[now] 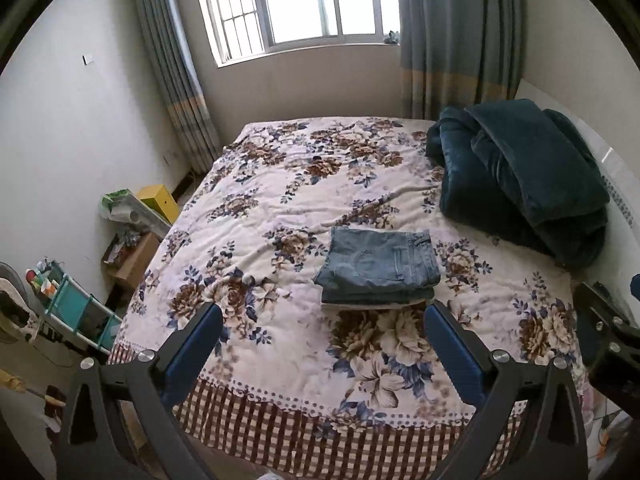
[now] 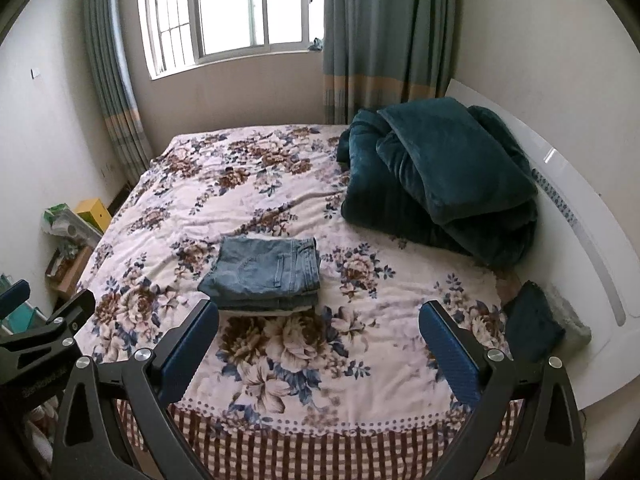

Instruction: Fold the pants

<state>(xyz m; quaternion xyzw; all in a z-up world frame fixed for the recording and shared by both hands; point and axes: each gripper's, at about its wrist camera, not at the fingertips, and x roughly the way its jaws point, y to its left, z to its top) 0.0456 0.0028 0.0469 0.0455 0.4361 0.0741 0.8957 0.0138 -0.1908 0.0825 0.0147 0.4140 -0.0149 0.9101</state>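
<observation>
A pair of light blue jeans [image 1: 378, 270] lies folded into a compact stack on the floral bedspread [image 1: 280, 208], near the middle of the bed; it also shows in the right wrist view [image 2: 264, 276]. My left gripper [image 1: 324, 320] is open and empty, held above the near part of the bed, short of the jeans. My right gripper [image 2: 319, 316] is open and empty too, with the jeans just beyond its left finger. The right gripper's body shows at the right edge of the left wrist view [image 1: 608, 332].
A dark teal blanket [image 2: 436, 180] is piled at the far right of the bed by the white headboard [image 2: 580, 216]. A small dark cushion [image 2: 532, 324] lies near the headboard. Boxes [image 1: 136, 256] and a teal rack [image 1: 76, 308] stand on the floor at left.
</observation>
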